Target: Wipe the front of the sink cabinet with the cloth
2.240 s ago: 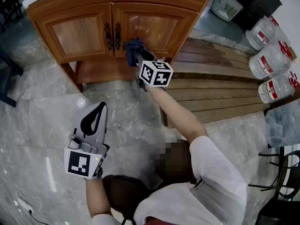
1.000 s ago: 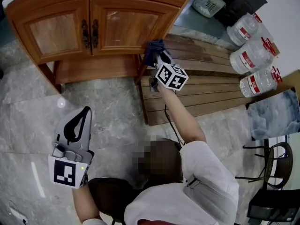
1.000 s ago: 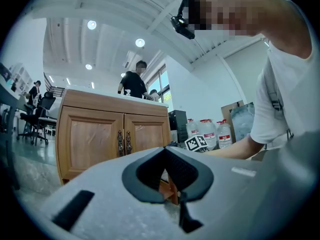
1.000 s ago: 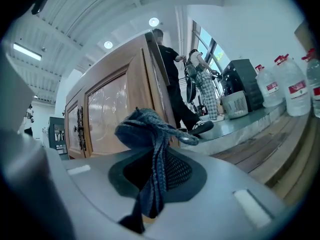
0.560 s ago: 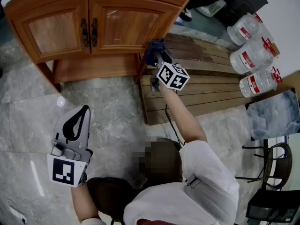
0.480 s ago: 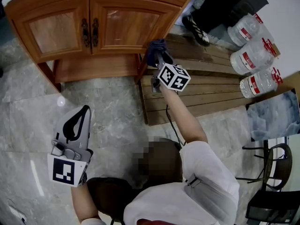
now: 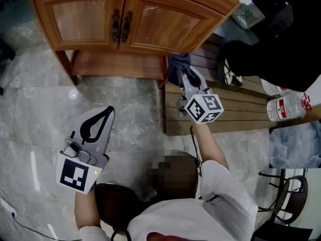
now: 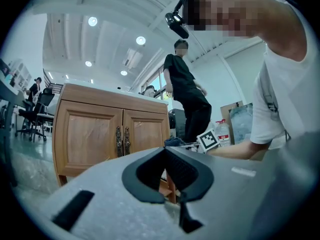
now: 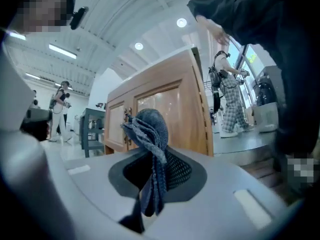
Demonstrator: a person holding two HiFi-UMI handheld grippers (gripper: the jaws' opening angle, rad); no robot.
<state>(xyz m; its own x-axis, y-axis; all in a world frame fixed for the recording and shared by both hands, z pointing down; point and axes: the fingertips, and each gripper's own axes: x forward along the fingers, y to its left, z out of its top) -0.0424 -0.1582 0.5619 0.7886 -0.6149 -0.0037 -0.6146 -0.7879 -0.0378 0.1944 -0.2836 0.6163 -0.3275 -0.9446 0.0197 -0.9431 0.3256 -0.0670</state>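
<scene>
left gripper (image 7: 107, 111) sits low over the grey marble floor (image 7: 35, 114), well clear of the cabinet. Its jaws are shut tip to tip with nothing in them (the left gripper view shows the pads meeting, with only the cabinet past them).

right gripper (image 7: 182, 72) is out at arm's length, jaws clamped on the dark blue cloth (image 7: 178, 60). The cloth is bunched and sticks out past the tips, with a tail hanging back between the pads.

The cloth is at the front right corner of the wooden sink cabinet (image 7: 150, 26), low down by the corner leg. Whether it touches the wood, can't tell from any view.

Both cabinet doors are closed, with dark metal handles (image 7: 121, 26) side by side at the centre seam.

Right of the cabinet, a slatted wooden platform (image 7: 235, 102) runs under the right arm. A person in black (image 7: 271, 44) stands on it, one shoe (image 7: 229, 74) near the cloth. A water bottle (image 7: 288, 107) lies further right.
</scene>
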